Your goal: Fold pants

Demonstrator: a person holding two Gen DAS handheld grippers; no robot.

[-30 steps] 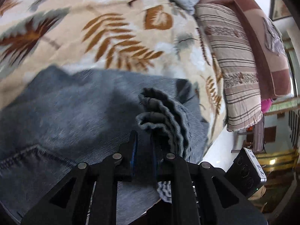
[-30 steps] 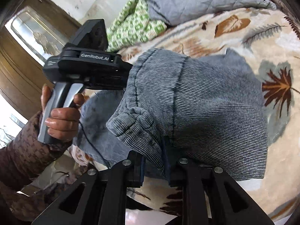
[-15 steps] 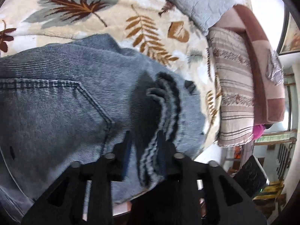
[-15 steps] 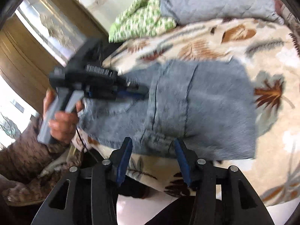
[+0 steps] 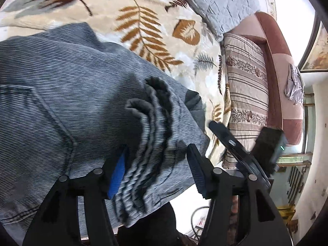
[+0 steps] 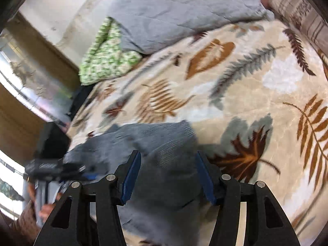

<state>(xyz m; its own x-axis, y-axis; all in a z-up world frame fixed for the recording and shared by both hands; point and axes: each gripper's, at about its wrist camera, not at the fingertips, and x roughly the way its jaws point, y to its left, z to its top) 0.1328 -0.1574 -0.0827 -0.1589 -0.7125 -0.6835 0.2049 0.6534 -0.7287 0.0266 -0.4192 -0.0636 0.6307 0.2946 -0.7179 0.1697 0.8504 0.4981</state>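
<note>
The folded blue-grey denim pants [image 5: 61, 106] lie on the leaf-print bed blanket [image 5: 147, 20] near its front edge. My left gripper [image 5: 157, 162] is open, its jaws spread on either side of the stacked folded edges [image 5: 151, 127] of the pants. In the right wrist view the pants [image 6: 160, 141] lie flat and blurred on the blanket [image 6: 256, 82]. My right gripper [image 6: 168, 172] is open and empty just above them. The left gripper [image 6: 53, 166] shows at the left of that view, in a hand.
A grey quilt [image 5: 221, 4] and a striped pillow [image 5: 246, 94] lie at the bed's far side by a brown headboard [image 5: 280, 78]. A green-patterned cloth [image 6: 106, 55] sits near the wall. The bed edge and floor are close below the pants.
Both grippers have opened and let go of the pants, which now lie folded on the blanket. The right gripper has drawn back and swung right.
</note>
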